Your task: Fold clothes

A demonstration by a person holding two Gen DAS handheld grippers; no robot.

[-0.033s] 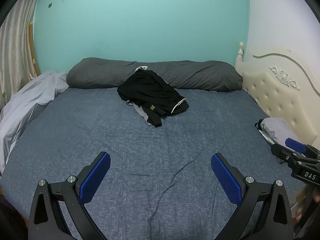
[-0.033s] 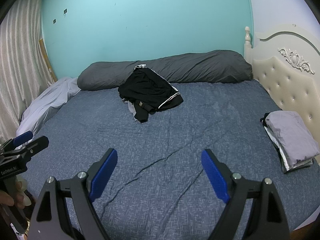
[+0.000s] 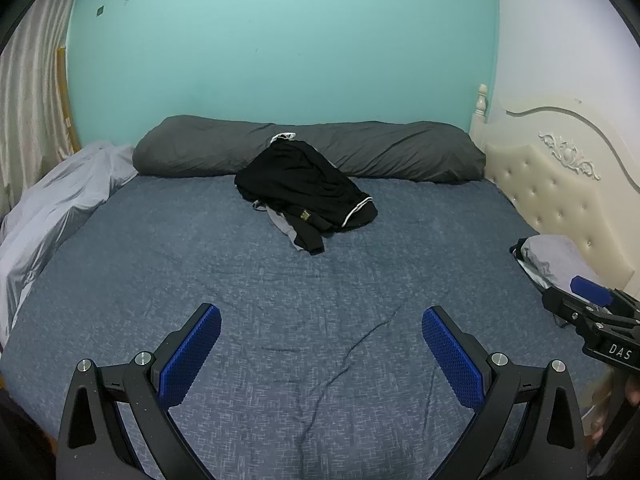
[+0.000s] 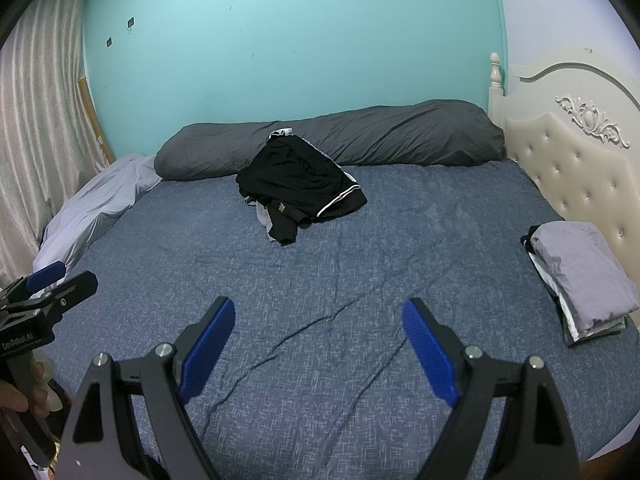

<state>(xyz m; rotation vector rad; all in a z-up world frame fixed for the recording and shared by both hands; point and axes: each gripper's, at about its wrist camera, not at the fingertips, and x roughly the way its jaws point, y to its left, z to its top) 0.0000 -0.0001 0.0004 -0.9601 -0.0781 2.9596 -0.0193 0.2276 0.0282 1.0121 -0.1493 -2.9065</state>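
Observation:
A crumpled heap of black clothes with white trim (image 3: 304,196) lies at the far middle of the blue bed (image 3: 200,264), against the long pillow; in the right wrist view the heap (image 4: 298,196) sits just as far off. A folded stack with a grey garment on top (image 4: 580,276) rests at the bed's right edge by the headboard, and the left wrist view shows part of it (image 3: 556,256). My left gripper (image 3: 320,352) hovers open over the near part of the bed, holding nothing. My right gripper (image 4: 318,344) is open and empty too, to the right of the left one.
A long dark grey pillow (image 3: 312,148) runs along the teal wall. Pale grey bedding (image 3: 52,208) is bunched at the left edge, beside a curtain (image 4: 36,120). A cream tufted headboard (image 4: 580,184) bounds the right side. A hand (image 4: 16,396) holds the left gripper's handle.

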